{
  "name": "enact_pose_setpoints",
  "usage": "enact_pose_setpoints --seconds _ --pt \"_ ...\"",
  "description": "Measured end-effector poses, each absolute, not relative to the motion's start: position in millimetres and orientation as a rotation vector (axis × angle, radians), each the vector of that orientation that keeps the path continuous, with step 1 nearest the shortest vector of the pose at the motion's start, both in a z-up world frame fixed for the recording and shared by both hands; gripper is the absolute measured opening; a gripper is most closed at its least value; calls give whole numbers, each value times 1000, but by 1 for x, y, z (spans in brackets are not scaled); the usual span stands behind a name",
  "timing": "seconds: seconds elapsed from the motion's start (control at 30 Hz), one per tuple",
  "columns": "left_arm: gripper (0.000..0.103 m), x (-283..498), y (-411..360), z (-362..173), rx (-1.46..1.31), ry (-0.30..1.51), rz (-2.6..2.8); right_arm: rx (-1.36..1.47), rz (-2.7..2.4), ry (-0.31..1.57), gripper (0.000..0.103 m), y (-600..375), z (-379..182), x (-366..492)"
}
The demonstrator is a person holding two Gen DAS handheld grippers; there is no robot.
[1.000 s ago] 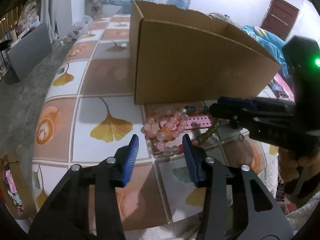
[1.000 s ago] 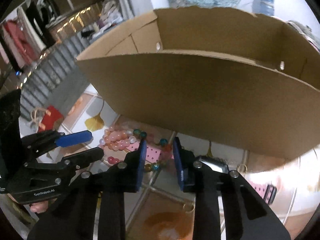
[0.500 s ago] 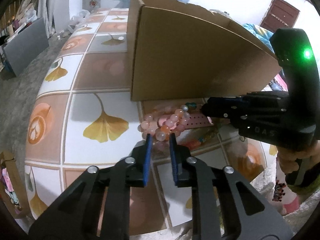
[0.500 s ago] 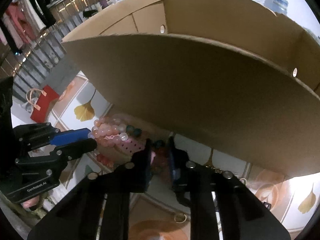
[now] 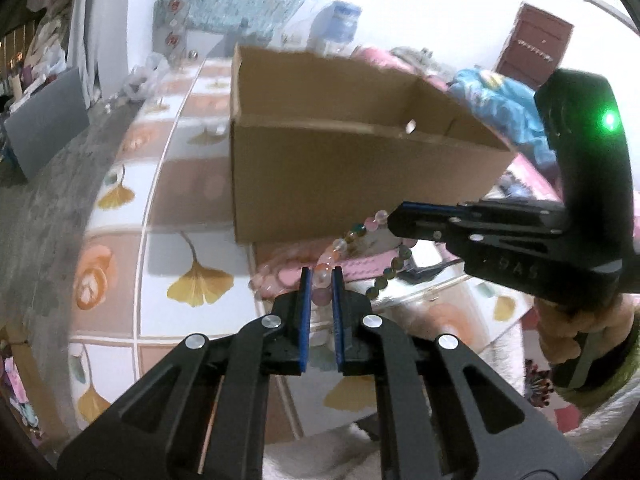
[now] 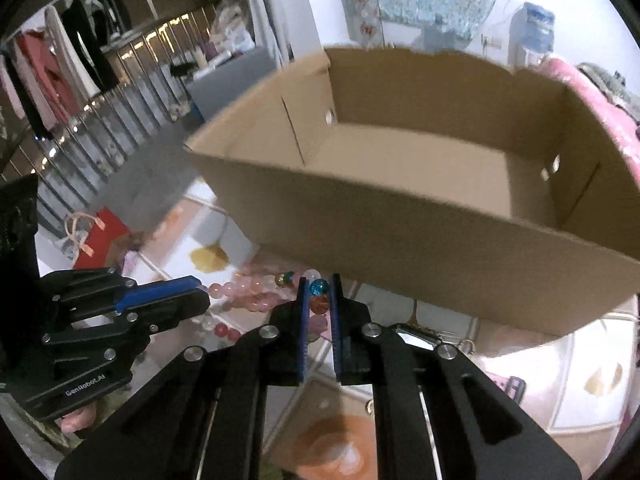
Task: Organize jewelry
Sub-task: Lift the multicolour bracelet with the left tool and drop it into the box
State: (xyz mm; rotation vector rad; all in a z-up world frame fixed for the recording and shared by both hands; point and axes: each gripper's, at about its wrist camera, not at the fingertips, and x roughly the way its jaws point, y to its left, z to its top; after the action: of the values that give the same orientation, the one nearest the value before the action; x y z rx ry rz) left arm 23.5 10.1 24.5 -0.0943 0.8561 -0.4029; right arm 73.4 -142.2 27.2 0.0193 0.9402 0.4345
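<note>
My left gripper (image 5: pixel 320 280) is shut on pink beads of a bead bracelet (image 5: pixel 322 276). My right gripper (image 6: pixel 319 294) is shut on blue and orange beads of a multicolour bead bracelet (image 6: pixel 319 296); in the left wrist view that strand (image 5: pixel 360 232) runs from its fingers (image 5: pixel 404 220) down to the left. Both hold the beads lifted above the table in front of the open cardboard box (image 5: pixel 352 168), which looks empty inside (image 6: pixel 420 160). More pink beads (image 6: pixel 248 292) and a pink strap (image 5: pixel 360 268) lie on the table below.
The tiled tablecloth (image 5: pixel 192 280) with ginkgo leaves covers the table. A small ring (image 6: pixel 466 346) and a dark watch face (image 6: pixel 416 338) lie near the box. The table edge drops off at left toward the grey floor (image 5: pixel 48 216).
Both grippers closed on bead strands and lifted them off the table. The views now sit higher, showing the inside of the box.
</note>
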Motion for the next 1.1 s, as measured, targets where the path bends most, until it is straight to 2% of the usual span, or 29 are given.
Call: enact_pose_setpoints --seconds 0.27,0.5,0.77,1.1 --pt "9 19 3 94 -84 709 -490 58 461 794 10 -155 96 51" --pt "9 93 -11 132 -41 711 -479 121 512 783 10 -174 132 117" --pt "9 213 -29 100 27 938 -404 215 507 1069 10 -174 88 257" --pt "9 267 -37 63 144 1063 -301 225 485 1240 10 -148 32 341"
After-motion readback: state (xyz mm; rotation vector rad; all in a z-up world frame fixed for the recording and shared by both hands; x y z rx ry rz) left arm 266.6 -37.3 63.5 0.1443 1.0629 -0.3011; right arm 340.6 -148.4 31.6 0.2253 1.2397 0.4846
